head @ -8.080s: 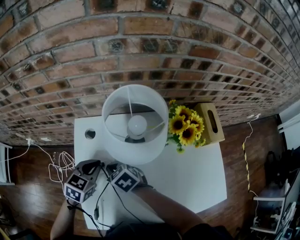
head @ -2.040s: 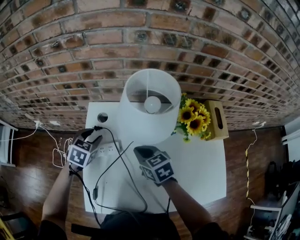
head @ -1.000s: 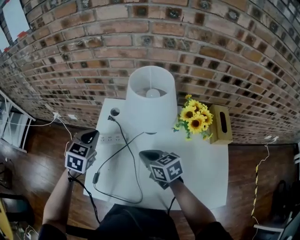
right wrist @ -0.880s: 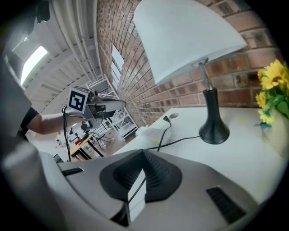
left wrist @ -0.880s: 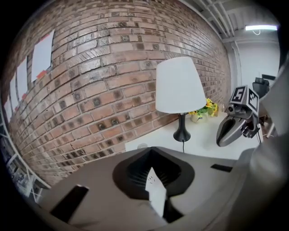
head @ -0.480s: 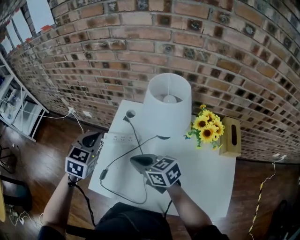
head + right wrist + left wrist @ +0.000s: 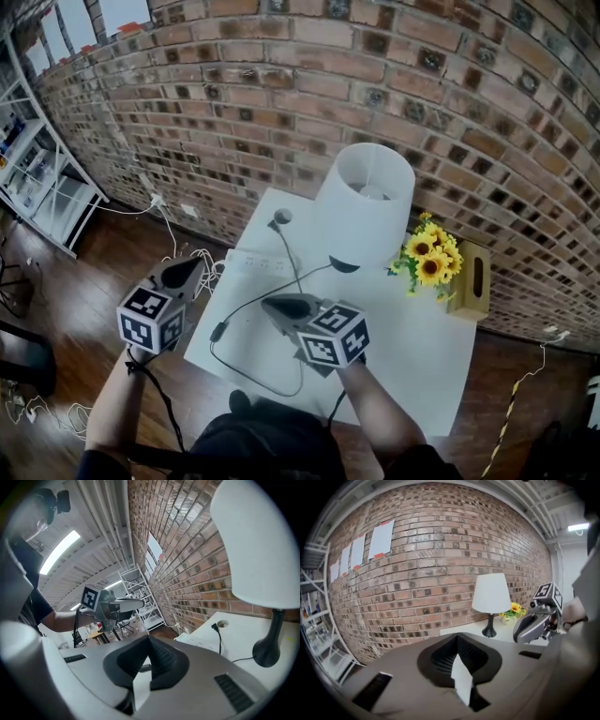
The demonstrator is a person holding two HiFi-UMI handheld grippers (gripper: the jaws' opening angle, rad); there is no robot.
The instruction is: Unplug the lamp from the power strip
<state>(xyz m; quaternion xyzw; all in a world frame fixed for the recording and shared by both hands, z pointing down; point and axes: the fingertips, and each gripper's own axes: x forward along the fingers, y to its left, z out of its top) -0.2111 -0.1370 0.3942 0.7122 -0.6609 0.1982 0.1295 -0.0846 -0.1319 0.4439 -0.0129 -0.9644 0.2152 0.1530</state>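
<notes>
Against a red brick wall (image 7: 281, 84) that fills the upper frame, a white table (image 7: 412, 347) stands at centre on a dark wood floor (image 7: 75, 281). A white-shaded lamp (image 7: 366, 202) rises at the table's far side. To its right sit a bunch of sunflowers (image 7: 429, 262) and, just beside them, a wooden tissue box (image 7: 472, 281). At lower left, the left gripper (image 7: 180, 274) hangs off the table's left edge, jaws pressed together on nothing. At lower centre, the right gripper (image 7: 281, 305) hovers above the tabletop, jaws likewise closed and empty. A white power strip (image 7: 255, 262) lies near the table's left edge. The lamp's black cord (image 7: 246, 305) loops across the table. Its plug (image 7: 275, 224) rests beside a round cable hole (image 7: 282, 216), apart from the strip.
</notes>
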